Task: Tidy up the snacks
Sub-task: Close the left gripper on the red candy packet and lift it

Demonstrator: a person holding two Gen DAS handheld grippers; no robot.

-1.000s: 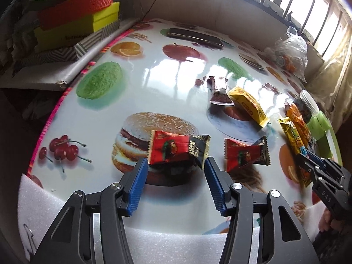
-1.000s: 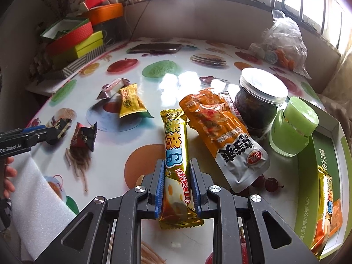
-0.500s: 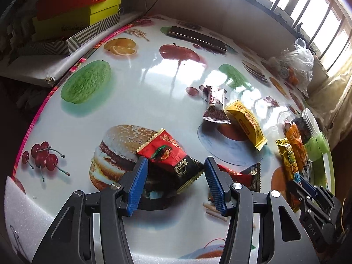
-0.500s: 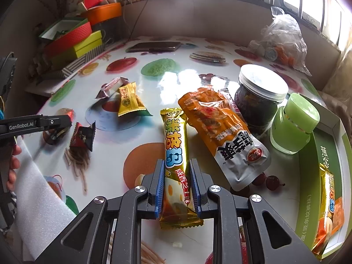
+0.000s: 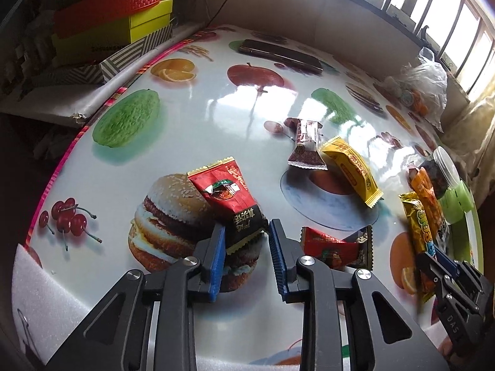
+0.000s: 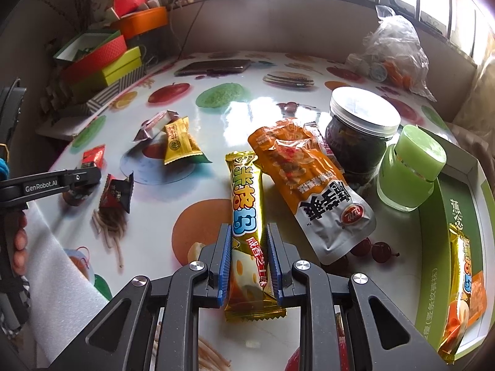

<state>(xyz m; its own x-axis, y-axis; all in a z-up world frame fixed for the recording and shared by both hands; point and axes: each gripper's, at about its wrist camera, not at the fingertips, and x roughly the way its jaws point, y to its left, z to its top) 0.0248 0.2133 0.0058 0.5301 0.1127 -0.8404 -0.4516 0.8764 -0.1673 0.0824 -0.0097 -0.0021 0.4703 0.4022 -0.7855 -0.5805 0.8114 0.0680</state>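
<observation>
The left gripper [image 5: 244, 244] has just been closing its jaws, and the near, black end of a red-and-black snack packet [image 5: 229, 198] now sits between the blue pads. The left pad looks pressed to the crimped edge; whether the right pad is fully on the wrapper is hard to tell, so the hold reads as a light pinch at one end and not a grip across the middle. The packet's long axis runs away from the gripper and leans up-left over the printed burger on the counter [image 5: 185, 123], so most of its length hangs beyond the fingertips and would swing if lifted fast.

A second red packet [image 5: 334, 247] lies just to the right of the left gripper, apart from it, between the two grippers and nearer the left.

The right gripper [image 6: 249, 256] is closed narrowly on a long gold snack bar [image 6: 247, 216], pads on both long edges near its lower third. The bar's long axis points straight ahead along the fingers, with the orange pouch [image 6: 306, 179] just beside it on the right and partly leaning toward the dark jar [image 6: 362, 136].

The green box [image 6: 448, 232], which already holds a matching gold bar [image 6: 464, 284], lies to the right of the right gripper, past the green tub [image 6: 408, 170]. That makes the right hand the nearer one to the box, while the left hand's packet would have to cross the whole spread of snacks.
</observation>
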